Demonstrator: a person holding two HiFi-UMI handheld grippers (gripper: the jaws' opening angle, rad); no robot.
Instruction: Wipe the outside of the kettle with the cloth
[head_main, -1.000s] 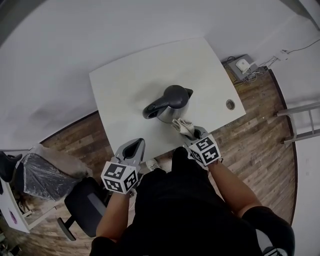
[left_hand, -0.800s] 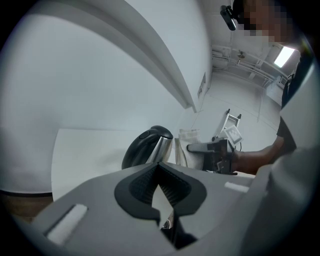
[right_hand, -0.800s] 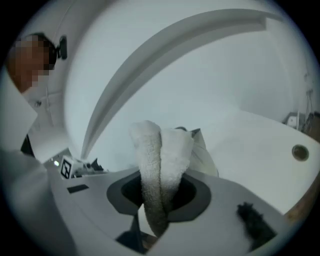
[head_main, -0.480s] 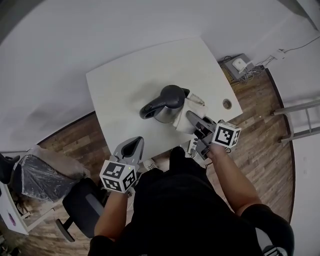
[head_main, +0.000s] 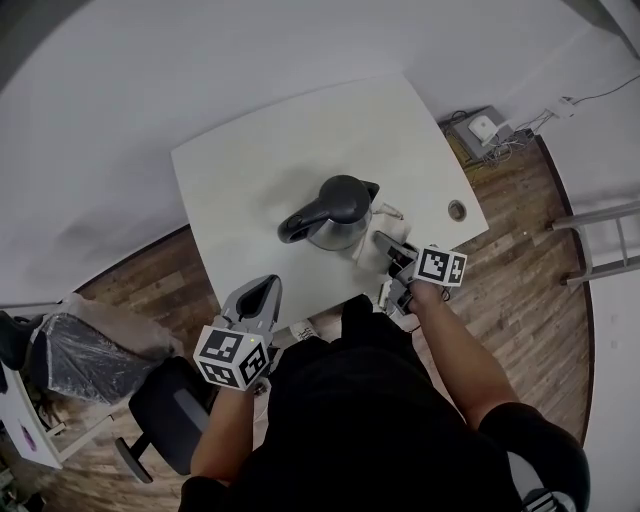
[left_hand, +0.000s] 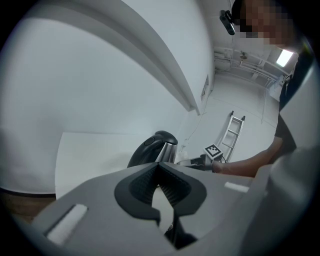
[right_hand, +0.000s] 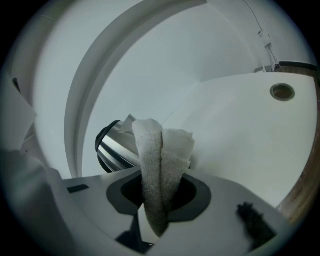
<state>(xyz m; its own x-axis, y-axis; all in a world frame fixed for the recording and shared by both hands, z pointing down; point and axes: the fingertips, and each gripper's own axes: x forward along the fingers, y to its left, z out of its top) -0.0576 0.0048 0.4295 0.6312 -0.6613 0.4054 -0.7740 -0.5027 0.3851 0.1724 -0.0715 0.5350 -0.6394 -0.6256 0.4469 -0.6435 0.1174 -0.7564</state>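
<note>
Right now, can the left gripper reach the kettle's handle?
Probably yes. The handle points toward the left gripper, only bare table lies between them, and its shut jaws hold nothing.

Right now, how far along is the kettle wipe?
Done: the cloth is picked up and clamped in the right gripper. In hand: it is held at the steel side of the kettle, opposite the handle, seemingly touching. Left: the handle side and lid; no view shows which parts are clean. The left gripper is shut, empty, held back from the kettle.
</note>
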